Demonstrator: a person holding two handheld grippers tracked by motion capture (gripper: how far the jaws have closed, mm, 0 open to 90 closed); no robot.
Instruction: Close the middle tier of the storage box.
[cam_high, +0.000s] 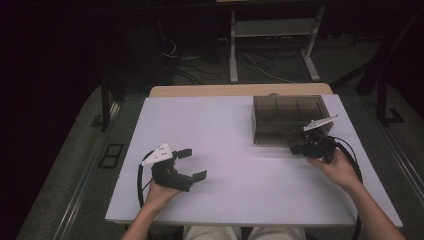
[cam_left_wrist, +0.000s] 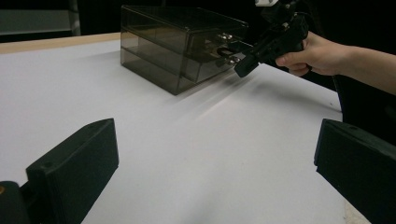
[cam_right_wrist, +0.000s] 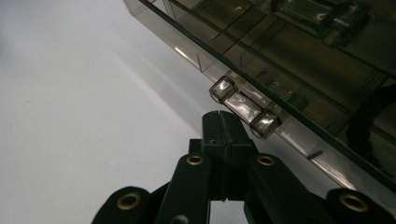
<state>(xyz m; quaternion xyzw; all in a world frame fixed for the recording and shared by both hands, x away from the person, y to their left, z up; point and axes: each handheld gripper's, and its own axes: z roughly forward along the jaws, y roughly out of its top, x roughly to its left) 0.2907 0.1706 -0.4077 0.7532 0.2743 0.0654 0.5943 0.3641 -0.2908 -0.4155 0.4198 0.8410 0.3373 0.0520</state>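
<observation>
**Ana:** Dark room all round, cables and the feet of another table on the floor behind, and in the middle one white table (cam_high: 235, 165) with a wooden edge at the far side. Why is so much of it bare?

**Ben:** My guess is it keeps both hands free to move. What's being worked on is the smoky see-through drawer cabinet (cam_high: 291, 119), standing at the far right of the table, well apart from the left hand and right in front of the right one.

**Ana:** So the right hand does the work?

**Ben:** It looks that way. The right gripper (cam_high: 299, 148) points at the cabinet's near face with its jaws pressed together, nothing between them. In the right gripper view the closed tips sit just beside a clear bar-shaped drawer handle (cam_right_wrist: 243, 108); I can't tell whether they touch it. I'd judge it is lined up to hook or nudge that handle, so a drawer gets opened.

**Ana:** And the left gripper (cam_high: 192, 163)?

**Ben:** Low over the near left of the table, jaws spread wide, holding nothing. It faces the cabinet from a distance, probably waiting to steady it.

**Ana:** Any labels or brand?

**Ben:** None I can read. The drawers show small clear parts inside, too dim to name.
</observation>
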